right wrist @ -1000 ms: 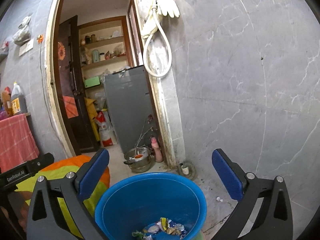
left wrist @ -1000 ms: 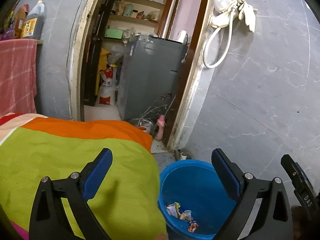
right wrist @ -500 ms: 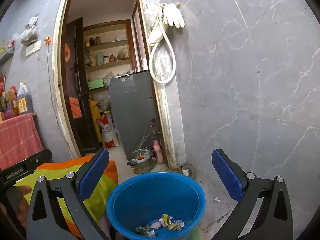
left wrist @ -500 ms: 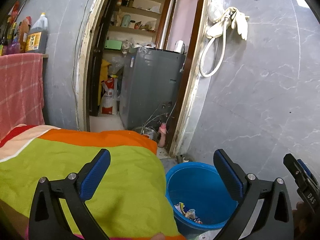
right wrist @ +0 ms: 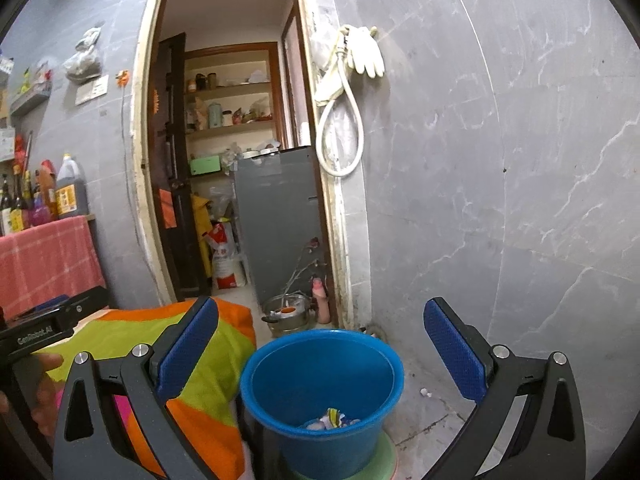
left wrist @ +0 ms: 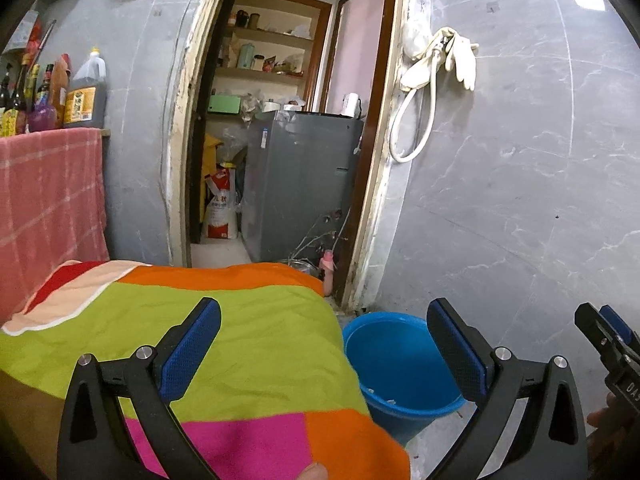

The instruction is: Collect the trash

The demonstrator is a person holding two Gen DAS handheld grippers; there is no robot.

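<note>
left gripper (left wrist: 324, 344): fingers spread wide, holding nothing; striped cloth (left wrist: 248, 336) below, between them.
right gripper (right wrist: 320, 344): fingers spread wide, empty.
bucket (right wrist: 276, 380): below, between right fingers; beside left gripper's right finger.
trash (right wrist: 330, 420): scraps on bucket bottom.
risk: low finger clips rim, tips bucket, scraps spill; stray scrap (right wrist: 424, 392) on floor gets missed.

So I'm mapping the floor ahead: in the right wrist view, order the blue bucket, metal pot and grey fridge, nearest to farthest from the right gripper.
1. Blue bucket, just ahead, between the fingers.
2. Metal pot, beyond it at the doorway.
3. Grey fridge, inside the doorway.
</note>
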